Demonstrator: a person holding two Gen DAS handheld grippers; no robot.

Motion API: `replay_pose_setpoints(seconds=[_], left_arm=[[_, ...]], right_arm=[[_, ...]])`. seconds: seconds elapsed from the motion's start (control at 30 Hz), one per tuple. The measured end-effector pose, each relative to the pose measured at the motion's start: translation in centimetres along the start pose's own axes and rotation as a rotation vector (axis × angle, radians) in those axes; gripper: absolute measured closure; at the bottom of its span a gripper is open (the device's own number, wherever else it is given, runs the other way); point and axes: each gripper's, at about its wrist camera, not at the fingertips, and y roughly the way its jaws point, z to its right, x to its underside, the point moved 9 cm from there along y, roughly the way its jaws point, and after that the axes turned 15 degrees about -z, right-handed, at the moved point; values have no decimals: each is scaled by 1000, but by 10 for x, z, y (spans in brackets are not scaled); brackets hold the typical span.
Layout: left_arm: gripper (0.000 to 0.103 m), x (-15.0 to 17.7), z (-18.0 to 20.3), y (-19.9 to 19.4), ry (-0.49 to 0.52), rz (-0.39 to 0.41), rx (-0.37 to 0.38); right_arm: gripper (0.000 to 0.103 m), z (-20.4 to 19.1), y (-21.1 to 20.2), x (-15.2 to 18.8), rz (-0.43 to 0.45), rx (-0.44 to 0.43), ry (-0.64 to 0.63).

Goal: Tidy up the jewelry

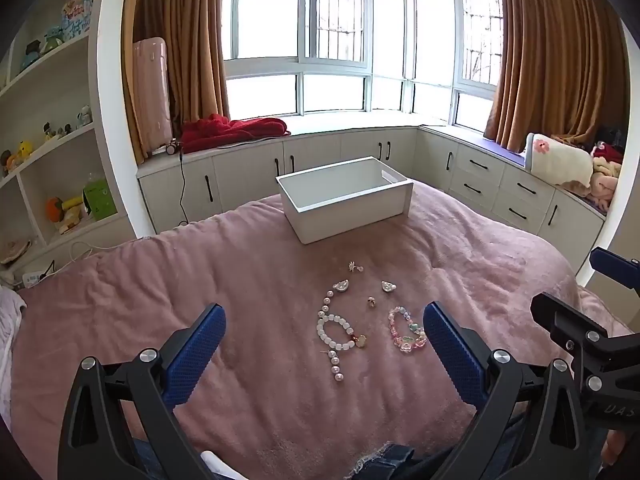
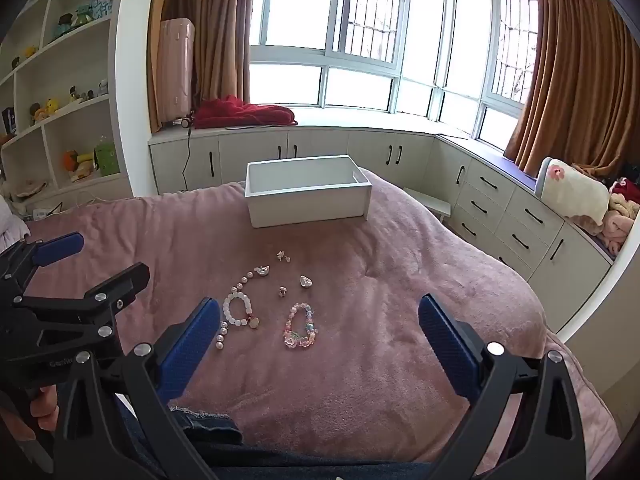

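- Left tool (image 1: 324, 344) — jaws wide apart, nothing between them, poised low over the pink bed cover (image 1: 160, 280), apparently ready for a first pick.
- Pearl strand (image 1: 335, 364) and white bead bracelet (image 1: 334, 330), laid flat and touching each other.
- Small earrings (image 1: 387, 286) and colourful bracelet (image 1: 406, 330), spread apart, so each can likely be taken singly.
- White box (image 1: 344, 196) beyond, open and empty — presumably the destination.
- Right tool (image 2: 320, 340), jaws likewise apart, empty.

On the bed (image 1: 160, 280) the box (image 1: 344, 200) stands behind the jewelry: two bracelets (image 1: 336, 330) side by side, small pieces (image 1: 387, 286) between them and the box.
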Motion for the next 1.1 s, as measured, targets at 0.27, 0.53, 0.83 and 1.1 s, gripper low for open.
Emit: replay_pose_setpoints(seconds=[0.27,0.53,0.83,1.1], left_arm=[[3,0,1,-1,9,9,-6],[3,1,1,-2,14,11,-11],[3,1,1,-4,19,4,-4],[3,0,2,-4,23,0,-3]], right_arm=[[5,-2,0,0,3,1,-5],[5,0,-2,-1,6,1,6],[5,-2,-1,-2,2,3,0],[5,1,0,0,4,7,4]])
